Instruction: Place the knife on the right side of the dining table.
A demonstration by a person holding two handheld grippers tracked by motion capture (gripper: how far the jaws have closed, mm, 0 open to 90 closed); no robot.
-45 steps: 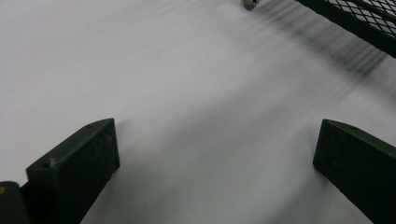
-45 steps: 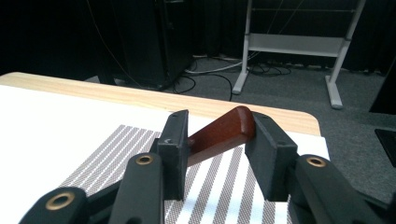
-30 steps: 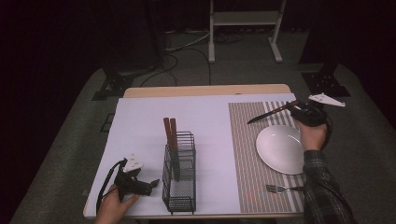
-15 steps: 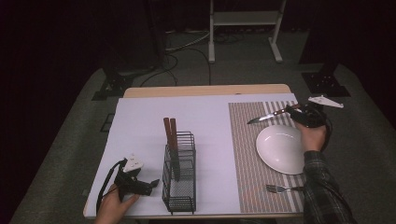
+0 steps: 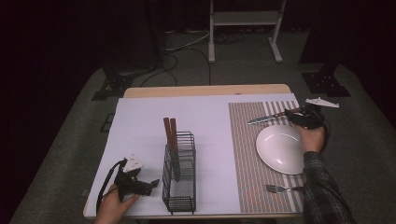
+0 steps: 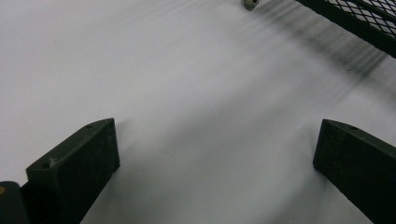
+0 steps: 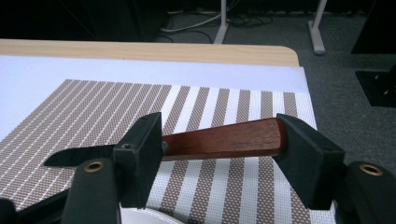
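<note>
A knife with a reddish wooden handle (image 7: 224, 139) (image 5: 280, 114) lies on the striped placemat (image 5: 243, 158) just beyond the white plate (image 5: 282, 148), blade pointing left. My right gripper (image 7: 217, 154) (image 5: 299, 116) is low over the mat, and its jaws have just been opening. The handle lies across the gap between them, and the pads do not press on it. My left gripper (image 6: 215, 163) (image 5: 152, 183) rests open on the white sheet with nothing between its jaws. It sits beside the black wire rack (image 5: 180, 177).
Two brown handles (image 5: 169, 133) stand upright in the rack. A fork (image 5: 280, 188) lies on the placemat near the front edge, right of a faint reddish mark. A corner of the rack (image 6: 369, 18) shows ahead of the left gripper.
The right gripper has sunk slightly and brought the knife down onto the placemat beyond the plate. The left hand and its gripper have stayed put.
</note>
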